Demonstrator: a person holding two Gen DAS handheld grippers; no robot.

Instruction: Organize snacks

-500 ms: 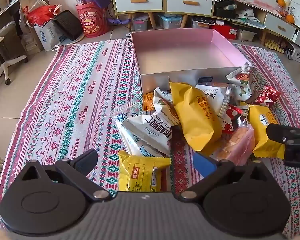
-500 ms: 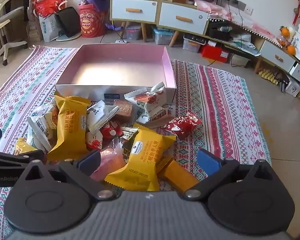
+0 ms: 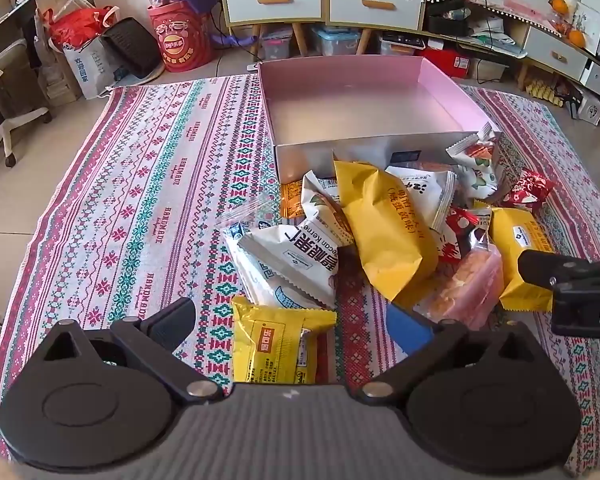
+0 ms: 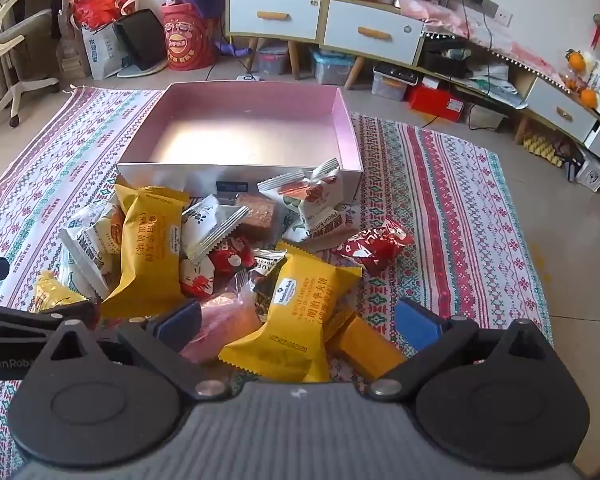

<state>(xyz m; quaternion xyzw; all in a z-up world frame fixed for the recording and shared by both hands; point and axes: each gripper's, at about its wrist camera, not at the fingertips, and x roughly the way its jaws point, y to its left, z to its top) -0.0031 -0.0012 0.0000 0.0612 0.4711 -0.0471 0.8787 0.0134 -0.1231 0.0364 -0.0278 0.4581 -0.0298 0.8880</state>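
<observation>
A heap of wrapped snacks lies on a patterned cloth in front of an empty pink box (image 3: 364, 136) (image 4: 236, 178). My left gripper (image 3: 290, 320) is wide open above a small bright-yellow packet (image 3: 276, 344), not touching it. Beyond lie a white nut packet (image 3: 300, 256) and a big yellow packet (image 3: 380, 232). My right gripper (image 4: 300, 320) is wide open over a yellow packet (image 4: 296, 312), with a pink-wrapped cake (image 4: 224, 320) and an orange bar (image 4: 364, 348) beside it. A red packet (image 4: 374, 246) lies apart on the right. The right gripper's finger (image 3: 560, 272) shows in the left wrist view.
The striped cloth (image 3: 140, 208) covers a tiled floor. Behind the box stand white drawer cabinets (image 4: 320, 20), storage bins, a red bucket (image 3: 182, 38) and bags. An office chair (image 3: 4, 112) is at the far left. Bare cloth lies left of the heap.
Both views are nearly the same as half a second ago. The right gripper has edged slightly closer to the yellow packet; the snacks have not moved.
</observation>
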